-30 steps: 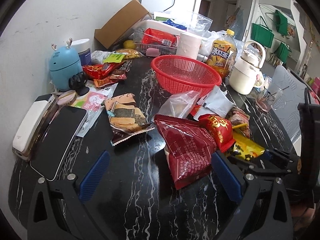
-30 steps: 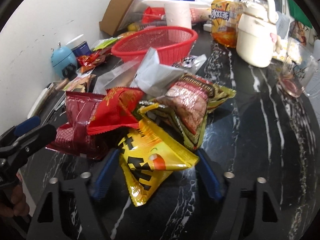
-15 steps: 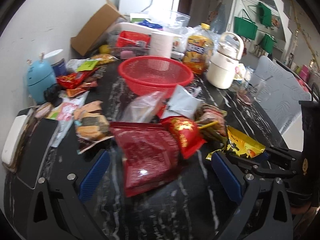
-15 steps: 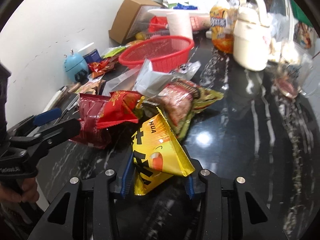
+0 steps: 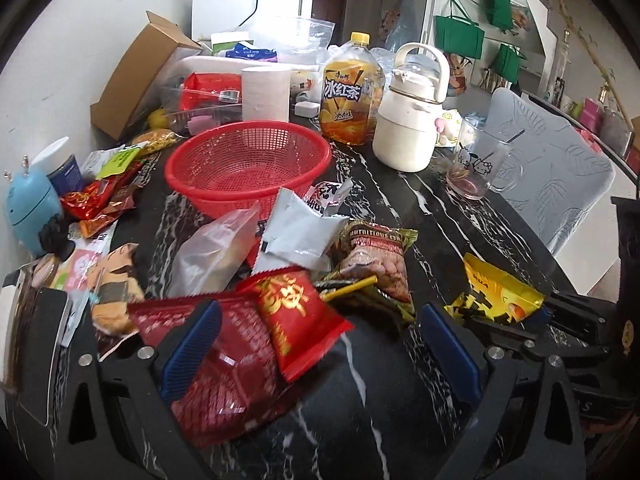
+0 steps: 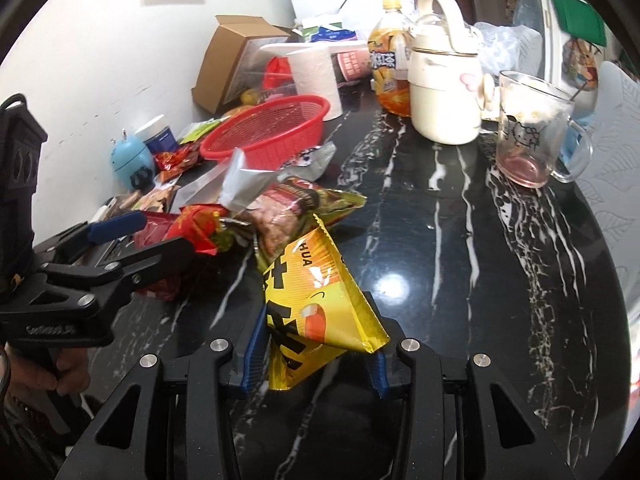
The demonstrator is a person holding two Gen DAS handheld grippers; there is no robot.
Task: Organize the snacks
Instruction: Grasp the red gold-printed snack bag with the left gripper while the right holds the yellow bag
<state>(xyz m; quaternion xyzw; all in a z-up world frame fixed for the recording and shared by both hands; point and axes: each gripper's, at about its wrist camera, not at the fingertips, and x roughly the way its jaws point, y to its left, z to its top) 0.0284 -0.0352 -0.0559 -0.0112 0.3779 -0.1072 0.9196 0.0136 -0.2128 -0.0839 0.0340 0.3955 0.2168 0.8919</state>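
The right gripper [image 6: 314, 354] pinches a yellow packet [image 6: 320, 312] between its blue pads, the packet lifted clear of the black marble table [image 6: 440, 240]; "HUA" reads on its upper face. The left gripper [image 5: 320, 352] has just been narrowing a little but stands wide, its pads either side of a dark red bag [image 5: 224, 364] and a bright red packet [image 5: 296, 316] with gold characters, not pressing them. Just beyond lies a nut packet [image 5: 380, 252] headed "NUTRITIOUS". Farther off sits the empty red basket [image 5: 248, 164]. Behind it, a tea bottle [image 5: 348, 96] reads "冰红茶". Only the right view shows the hand [image 6: 60, 376] gripping the left tool; only the left view shows green bags [image 5: 458, 34] hanging far right.
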